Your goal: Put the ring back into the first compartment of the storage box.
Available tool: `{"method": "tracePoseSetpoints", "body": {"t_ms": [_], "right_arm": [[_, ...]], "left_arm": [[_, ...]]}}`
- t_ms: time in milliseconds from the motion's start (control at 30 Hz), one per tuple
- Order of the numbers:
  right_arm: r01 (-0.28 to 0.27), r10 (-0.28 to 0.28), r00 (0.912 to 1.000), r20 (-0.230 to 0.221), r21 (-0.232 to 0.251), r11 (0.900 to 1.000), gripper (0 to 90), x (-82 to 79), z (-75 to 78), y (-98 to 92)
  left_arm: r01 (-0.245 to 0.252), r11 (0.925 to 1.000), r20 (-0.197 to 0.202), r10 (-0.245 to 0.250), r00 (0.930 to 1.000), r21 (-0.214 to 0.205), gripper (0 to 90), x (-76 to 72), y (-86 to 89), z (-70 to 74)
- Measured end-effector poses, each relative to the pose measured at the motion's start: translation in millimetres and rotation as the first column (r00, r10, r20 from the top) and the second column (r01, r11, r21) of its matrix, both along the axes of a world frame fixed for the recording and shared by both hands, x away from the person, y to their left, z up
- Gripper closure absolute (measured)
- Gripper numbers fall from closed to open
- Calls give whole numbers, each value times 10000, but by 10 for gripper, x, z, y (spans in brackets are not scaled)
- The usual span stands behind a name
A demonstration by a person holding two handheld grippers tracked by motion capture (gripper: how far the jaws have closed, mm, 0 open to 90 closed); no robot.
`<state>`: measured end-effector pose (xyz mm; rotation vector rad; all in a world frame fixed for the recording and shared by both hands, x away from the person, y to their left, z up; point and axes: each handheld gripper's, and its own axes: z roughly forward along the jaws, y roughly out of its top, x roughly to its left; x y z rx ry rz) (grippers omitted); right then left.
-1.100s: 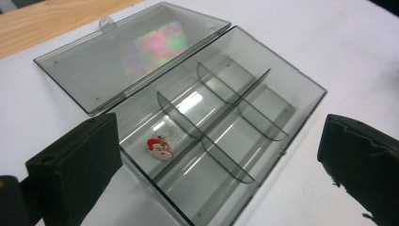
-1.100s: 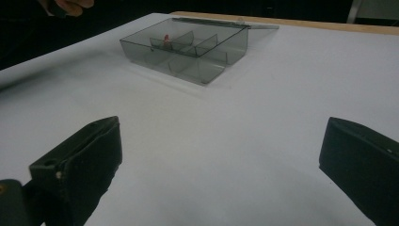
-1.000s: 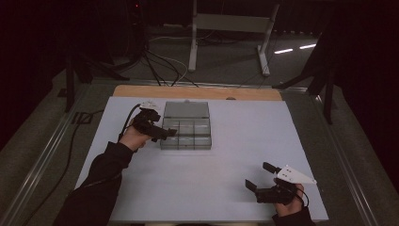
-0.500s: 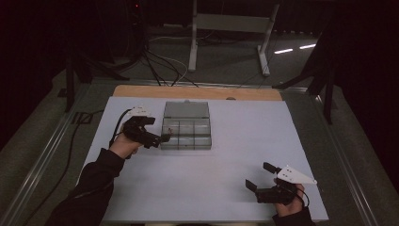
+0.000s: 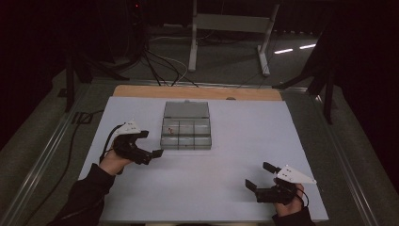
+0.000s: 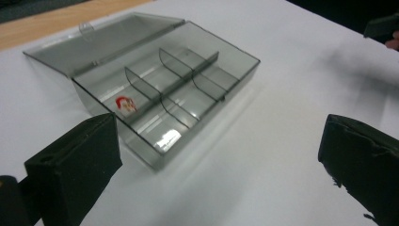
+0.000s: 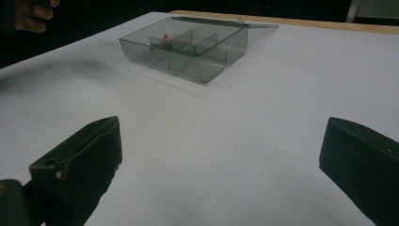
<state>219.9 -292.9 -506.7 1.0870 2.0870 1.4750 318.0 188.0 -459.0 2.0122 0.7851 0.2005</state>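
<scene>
A clear grey compartment box point(image 5: 186, 140) sits mid-table with its lid point(image 5: 186, 109) laid open toward the far side. One small red and white piece point(image 5: 171, 131) lies in its back-left compartment. My left gripper point(image 5: 149, 144) is open and holds nothing, just left of the box's near corner and apart from it. In the left gripper view the box point(image 6: 207, 89) and the piece point(image 6: 126, 104) lie beyond its wide-spread jaws. My right gripper point(image 5: 259, 175) is open and holds nothing at the table's near right. Far ahead of it, the right gripper view has the box point(image 7: 197, 70).
White sheet point(image 5: 235, 141) covers the table, with a wooden strip point(image 5: 141, 91) along the far edge. Cables point(image 5: 75, 141) trail off the left side. A metal stand point(image 5: 230, 28) is on the floor behind. The person's other hand point(image 7: 35, 9) appears at the top left of the right gripper view.
My left gripper has drawn back from the box's left side, toward the near left of the table. The right gripper has stayed in place.
</scene>
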Motion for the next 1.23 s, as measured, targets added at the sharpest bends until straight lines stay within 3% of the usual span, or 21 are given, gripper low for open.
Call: {"method": "tracePoseSetpoints", "body": {"t_ms": [267,700,1000,1233], "right_arm": [[-16,16,10000,10,-45,10000,0,0,-1,5],[14,-14,10000,-14,-31,10000,0,2,-5,2],[-27,27,10000,1,-80,10000,0,3,-9,3],[-65,65,10000,-25,-76,9999,0,9,-13,6]], "left_arm": [[113,9998,-42,-113,9999,-168,4,-210,74,-211],[-173,9997,-223,169,9996,-147,4,-555,233,-480],[-308,9995,-397,304,9988,-84,5,-629,337,-640],[-279,9994,-352,271,9990,-213,5,-618,343,-648]]}}
